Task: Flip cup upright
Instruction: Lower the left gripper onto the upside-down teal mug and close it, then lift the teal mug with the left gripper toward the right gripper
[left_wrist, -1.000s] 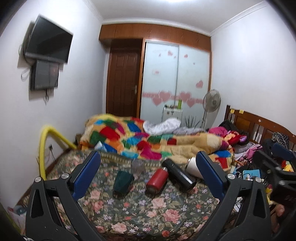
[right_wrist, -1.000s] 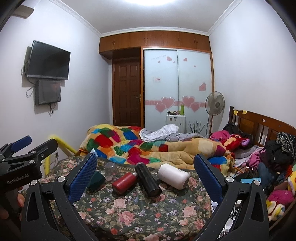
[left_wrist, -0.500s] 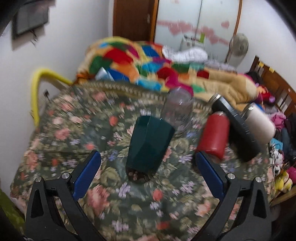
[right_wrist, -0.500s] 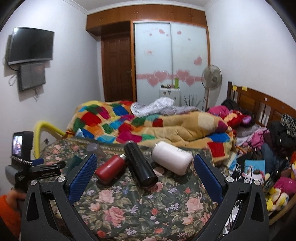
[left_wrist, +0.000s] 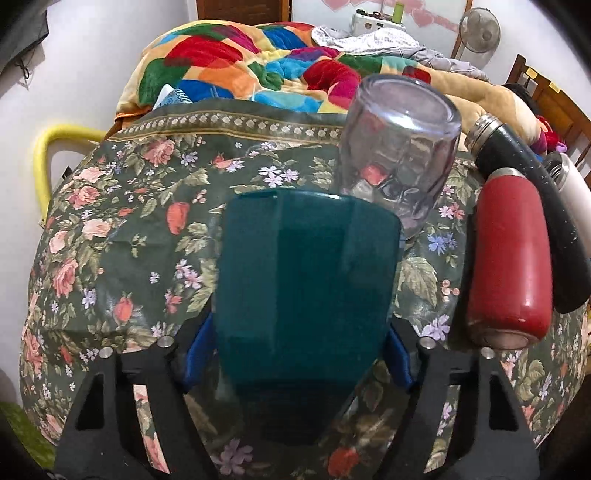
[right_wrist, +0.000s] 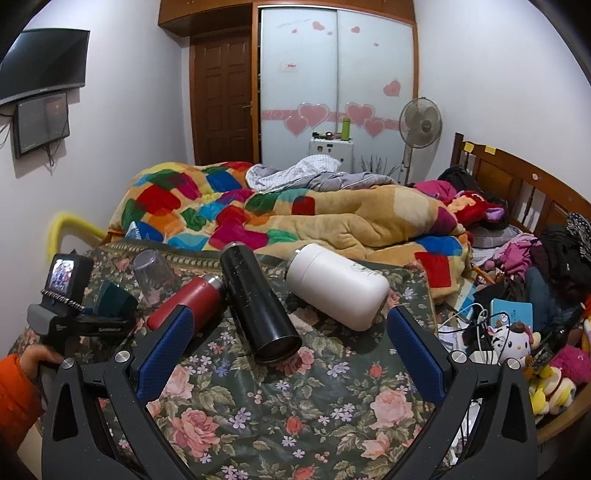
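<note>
A dark green faceted cup (left_wrist: 303, 295) lies on its side on the floral cloth (left_wrist: 122, 236), between the blue pads of my left gripper (left_wrist: 297, 360). The pads press its narrow end on both sides. The cup also shows in the right wrist view (right_wrist: 114, 299), with the left gripper (right_wrist: 81, 325) on it. My right gripper (right_wrist: 290, 354) is open and empty, above the cloth in front of the black flask (right_wrist: 258, 299).
A clear glass (left_wrist: 399, 155) stands upside down just behind the green cup. A red bottle (left_wrist: 509, 266), the black flask (left_wrist: 532, 192) and a white flask (right_wrist: 336, 284) lie on their sides to the right. Colourful blankets (right_wrist: 258, 214) lie behind.
My left gripper has dropped down and forward to the green cup and its pads have closed on it. My right gripper has moved slightly lower and stayed open.
</note>
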